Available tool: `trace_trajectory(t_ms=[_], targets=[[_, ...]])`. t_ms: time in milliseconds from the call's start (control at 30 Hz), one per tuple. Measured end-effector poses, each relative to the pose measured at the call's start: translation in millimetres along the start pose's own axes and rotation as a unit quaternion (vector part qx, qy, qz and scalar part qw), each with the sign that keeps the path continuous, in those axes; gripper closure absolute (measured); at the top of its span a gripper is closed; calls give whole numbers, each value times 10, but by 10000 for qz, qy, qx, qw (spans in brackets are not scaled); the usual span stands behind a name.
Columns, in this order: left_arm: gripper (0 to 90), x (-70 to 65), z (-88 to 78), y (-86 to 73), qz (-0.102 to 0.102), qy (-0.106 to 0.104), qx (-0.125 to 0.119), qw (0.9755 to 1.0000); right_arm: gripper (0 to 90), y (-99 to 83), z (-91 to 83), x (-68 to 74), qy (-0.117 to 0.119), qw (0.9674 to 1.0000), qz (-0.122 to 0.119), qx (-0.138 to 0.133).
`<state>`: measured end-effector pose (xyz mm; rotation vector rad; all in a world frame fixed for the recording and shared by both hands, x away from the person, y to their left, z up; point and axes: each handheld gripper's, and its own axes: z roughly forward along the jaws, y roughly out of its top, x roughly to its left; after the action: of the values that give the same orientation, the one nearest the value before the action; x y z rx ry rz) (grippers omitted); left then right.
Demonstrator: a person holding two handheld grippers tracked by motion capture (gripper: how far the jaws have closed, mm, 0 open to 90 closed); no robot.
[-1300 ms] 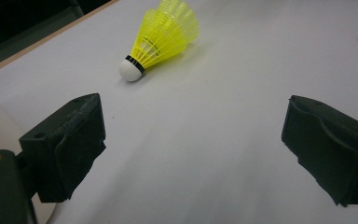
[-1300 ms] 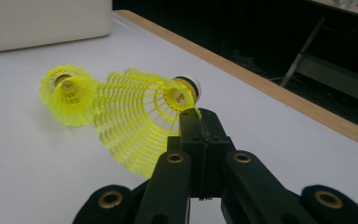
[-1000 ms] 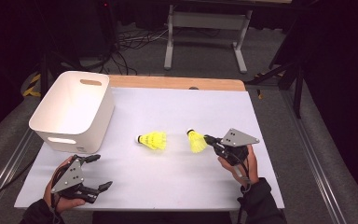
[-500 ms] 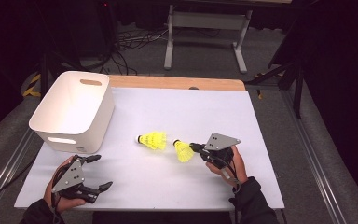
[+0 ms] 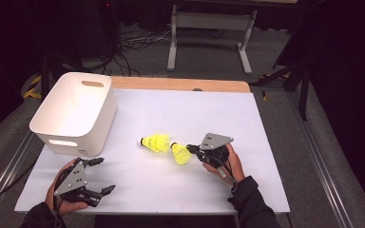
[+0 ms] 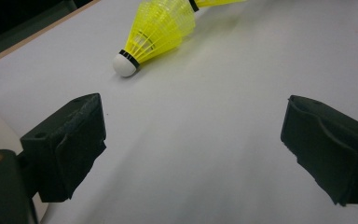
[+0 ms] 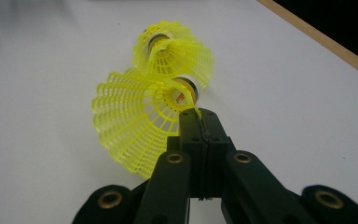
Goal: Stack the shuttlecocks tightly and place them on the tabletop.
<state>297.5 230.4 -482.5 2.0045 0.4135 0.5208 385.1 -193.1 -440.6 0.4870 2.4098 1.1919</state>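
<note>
1. My right tool (image 5: 194, 150) is clamped on the skirt edge of one yellow shuttlecock (image 5: 181, 154), jaws pressed fully together on a thin strip of mesh. I judge that hold slight: a quick swing could tear the mesh or let the shuttlecock slip out.
2. Just ahead of that tool's tip, the second shuttlecock (image 5: 155, 142) lies on the white surface (image 5: 266, 142), its skirt touching or nearly touching the held one. If I push on, I may knock it away or jam one skirt into the other.
3. The held shuttlecock's skirt hangs low below the tool; whether it rests on the surface I cannot tell. Dragging it could bend it.
4. My left tool (image 5: 100, 176) hovers low with its jaws spread wide and nothing between them. The lying shuttlecock's cork (image 6: 124, 63) sits ahead and left of it, well apart. A rushed reach could roll it.
5. The white bin (image 5: 74, 112) stands just beyond my left tool; a careless lift could bump its wall.
</note>
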Motion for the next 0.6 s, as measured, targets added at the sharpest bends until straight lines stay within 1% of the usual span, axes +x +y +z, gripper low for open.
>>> trace_trajectory(t_ms=[133, 167, 367, 600], targets=[[73, 1, 1, 1, 18, 6, 11, 10000, 900, -2, 56, -15, 55, 10000, 7, 36], [73, 2, 1, 1, 20, 6, 13, 10000, 900, -1, 72, -19, 32, 10000, -5, 49], [74, -1, 2, 0, 12, 7, 14, 10000, 900, 11, 140, -47, 101, 9999, 15, 20], [74, -4, 5, -1, -12, -16, 4, 10000, 900, 44, 239, -64, 163, 9999, 24, 50]])
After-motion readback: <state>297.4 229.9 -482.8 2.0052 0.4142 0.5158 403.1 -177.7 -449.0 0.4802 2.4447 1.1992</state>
